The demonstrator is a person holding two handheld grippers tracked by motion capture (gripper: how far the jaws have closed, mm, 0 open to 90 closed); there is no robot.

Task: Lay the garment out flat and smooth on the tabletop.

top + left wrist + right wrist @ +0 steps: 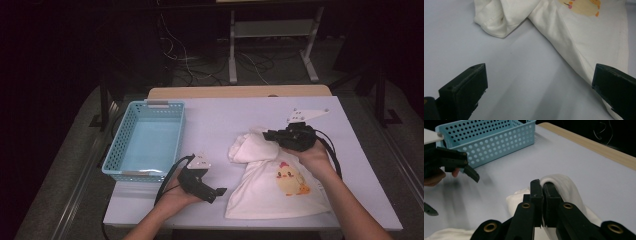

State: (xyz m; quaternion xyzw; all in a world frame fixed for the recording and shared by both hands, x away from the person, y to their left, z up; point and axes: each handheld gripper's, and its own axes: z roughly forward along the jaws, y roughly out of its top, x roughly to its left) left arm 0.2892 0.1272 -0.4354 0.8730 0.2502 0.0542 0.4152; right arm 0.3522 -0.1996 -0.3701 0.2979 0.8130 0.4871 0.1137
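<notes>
While right gripper [268, 134] pinches white chick-print cotton shirt [270, 187], fold slowly; open left gripper [218, 192] should pin hem on surface [215, 120].

The left hand [176, 196] grips the black two-jaw left gripper [218, 194] low and level, its fingers [464, 87] spread wide apart and pointing toward the person's right. The right forearm reaches forward, its hand [311, 152] holding the black right gripper [266, 134] with its fingers [536, 195] pressed together and pointing toward the person's left.
</notes>
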